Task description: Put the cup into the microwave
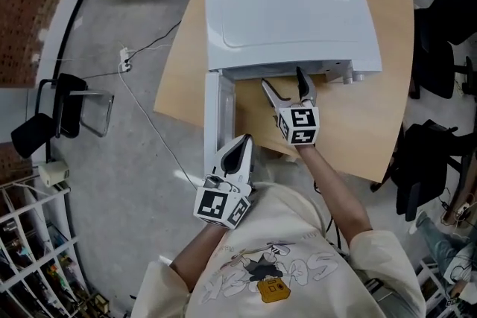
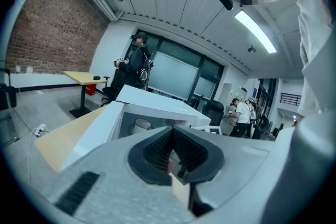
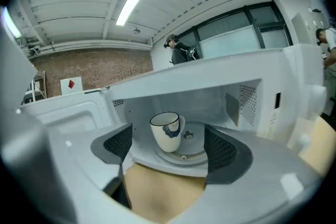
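The white cup [image 3: 167,132] with a blue mark stands upright on the glass turntable [image 3: 195,150] inside the white microwave [image 3: 220,78]. In the right gripper view my right gripper [image 3: 168,153] is open just outside the oven mouth, with nothing between its pads and the cup a little beyond them. From the head view the right gripper [image 1: 283,78] sits at the front of the microwave [image 1: 291,18], whose door [image 1: 218,115] swings open to the left. My left gripper [image 1: 241,147] is shut and empty beside that door. The left gripper view shows the left gripper [image 2: 170,153] and the cup [image 2: 140,125] inside.
The microwave stands on a wood table [image 1: 373,138]. A black chair [image 1: 56,112] and a cable with a power strip [image 1: 125,59] are on the floor at the left. A wire shelf [image 1: 30,249] is at the lower left. Dark chairs [image 1: 428,160] stand on the right.
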A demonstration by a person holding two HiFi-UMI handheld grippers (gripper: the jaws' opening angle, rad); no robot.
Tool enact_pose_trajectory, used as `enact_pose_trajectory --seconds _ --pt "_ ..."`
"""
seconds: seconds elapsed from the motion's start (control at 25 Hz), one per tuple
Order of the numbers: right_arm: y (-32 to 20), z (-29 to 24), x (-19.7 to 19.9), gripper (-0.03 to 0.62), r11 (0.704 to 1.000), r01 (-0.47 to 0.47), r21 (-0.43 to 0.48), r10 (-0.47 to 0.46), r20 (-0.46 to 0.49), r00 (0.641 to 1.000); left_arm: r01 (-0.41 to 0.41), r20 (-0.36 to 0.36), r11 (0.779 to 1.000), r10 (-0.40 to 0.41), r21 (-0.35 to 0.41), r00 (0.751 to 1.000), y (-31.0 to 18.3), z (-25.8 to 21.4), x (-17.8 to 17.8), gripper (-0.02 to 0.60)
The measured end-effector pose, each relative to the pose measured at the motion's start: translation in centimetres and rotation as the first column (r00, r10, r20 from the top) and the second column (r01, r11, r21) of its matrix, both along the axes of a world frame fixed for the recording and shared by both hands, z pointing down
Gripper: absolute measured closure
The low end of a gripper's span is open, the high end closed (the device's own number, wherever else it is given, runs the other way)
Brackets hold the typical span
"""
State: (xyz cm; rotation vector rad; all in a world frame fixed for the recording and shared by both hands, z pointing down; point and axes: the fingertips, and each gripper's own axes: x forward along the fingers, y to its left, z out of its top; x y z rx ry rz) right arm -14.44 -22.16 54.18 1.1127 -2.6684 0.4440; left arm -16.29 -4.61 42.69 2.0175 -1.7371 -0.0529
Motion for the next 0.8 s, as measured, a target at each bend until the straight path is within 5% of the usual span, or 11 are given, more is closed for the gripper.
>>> enact_pose_trajectory --seconds 0.28,0.6,0.8 --pt "6.1 -5.1 8.3 0.375 0.997 -0.073 0.016 0.073 0.042 0.996 -0.102 0.024 0.994 0.101 0.033 0.995 -1.1 0.0 3.5 0.577" --pt "10.9 -7.3 17.4 0.586 0.937 -0.343 0.065 0.346 -0.036 0.938 -0.255 0.046 0.966 0.253 0.039 0.966 -1.7 1.1 7.7 0.577" --pt "14.0 -5.3 18.5 0.588 0.935 -0.352 0.039 0.354 -0.071 0.933 -0.294 0.072 0.956 0.293 0.0 0.953 -1.6 2.7 8.1 0.577"
